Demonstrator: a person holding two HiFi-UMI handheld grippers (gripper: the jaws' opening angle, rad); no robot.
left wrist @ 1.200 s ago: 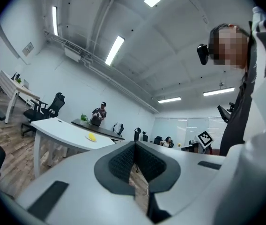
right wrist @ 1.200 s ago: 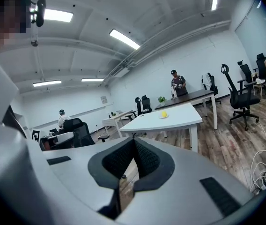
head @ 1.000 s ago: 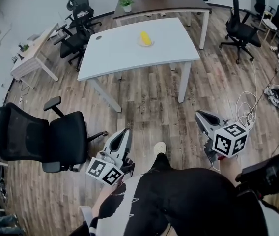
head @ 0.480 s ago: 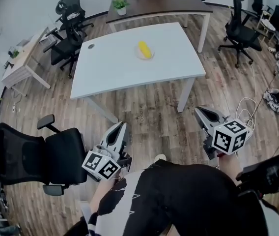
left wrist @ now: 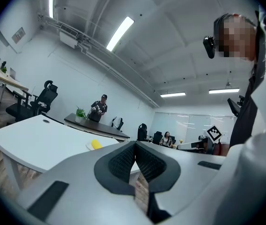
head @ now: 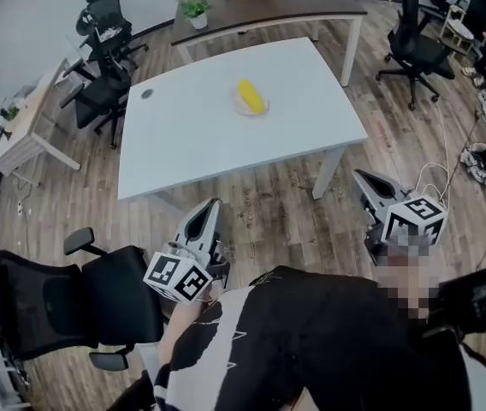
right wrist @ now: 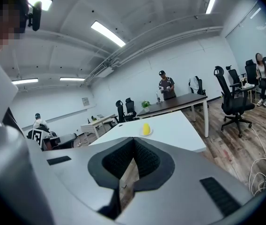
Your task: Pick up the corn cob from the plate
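Note:
A yellow corn cob (head: 250,95) lies on a small white plate (head: 240,108) near the far middle of a white table (head: 209,144). My left gripper (head: 212,203) is shut and empty, held level over the wooden floor just short of the table's near edge. My right gripper (head: 363,176) is also shut and empty, beside the table's near right leg. In the left gripper view the corn cob (left wrist: 96,145) shows far ahead, beyond the left gripper (left wrist: 135,145). In the right gripper view the corn cob (right wrist: 145,128) sits on the tabletop well past the right gripper (right wrist: 134,141).
A black office chair (head: 63,302) stands at my left. A dark wooden desk (head: 260,2) with a potted plant (head: 195,8) is behind the white table. More chairs (head: 414,41) and floor cables (head: 483,161) are at the right. People are in the background (right wrist: 165,86).
Both grippers and I have moved forward across the floor; the white table with the corn now lies closer. Both grippers stayed shut.

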